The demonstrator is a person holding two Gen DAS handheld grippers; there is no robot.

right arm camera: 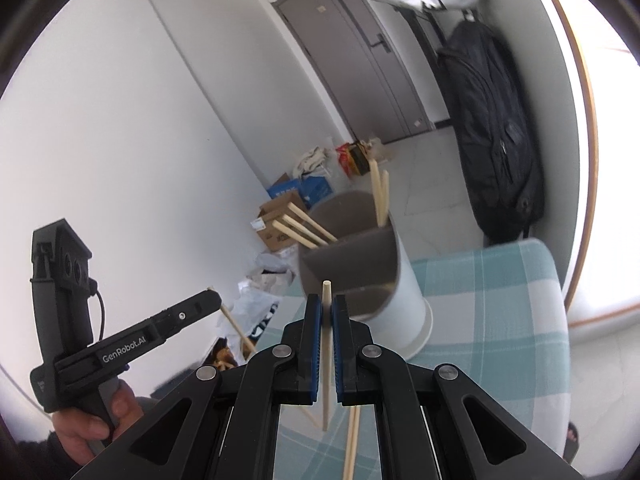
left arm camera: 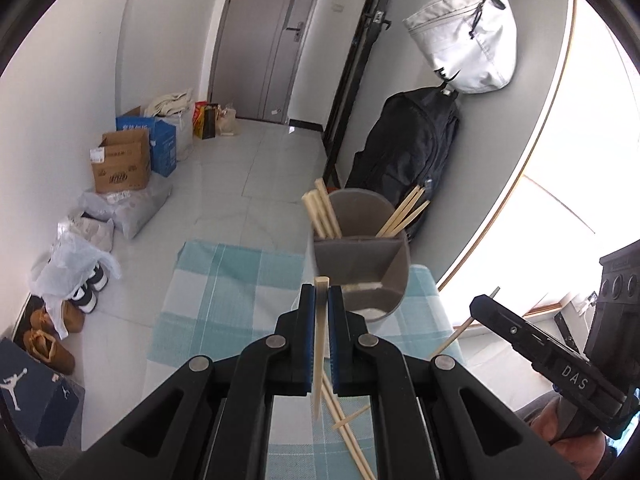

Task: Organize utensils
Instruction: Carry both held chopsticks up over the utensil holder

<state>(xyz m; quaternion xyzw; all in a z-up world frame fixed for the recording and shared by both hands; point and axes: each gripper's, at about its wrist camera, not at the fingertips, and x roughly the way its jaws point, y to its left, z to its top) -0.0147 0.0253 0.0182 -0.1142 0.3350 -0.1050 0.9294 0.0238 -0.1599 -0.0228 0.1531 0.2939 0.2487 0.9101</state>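
Note:
My left gripper [left arm camera: 321, 294] is shut on a wooden chopstick [left arm camera: 319, 344], held upright just in front of the grey divided utensil holder [left arm camera: 360, 248]. The holder has several chopsticks [left arm camera: 322, 212] in its back compartments. My right gripper [right arm camera: 327, 304] is shut on another chopstick [right arm camera: 326, 360], held just before the same holder [right arm camera: 352, 248]. The right gripper also shows at the right of the left wrist view [left arm camera: 532, 340]; the left gripper shows at the left of the right wrist view [right arm camera: 160, 328]. Loose chopsticks [left arm camera: 344, 428] lie on the checked cloth under the left gripper.
The holder stands on a small table with a teal checked cloth [left arm camera: 224, 280]. A black backpack [left arm camera: 412, 148] and a white bag [left arm camera: 464, 36] hang on the wall behind. Cardboard boxes [left arm camera: 120, 164], plastic bags and shoes [left arm camera: 48, 344] sit on the floor at left.

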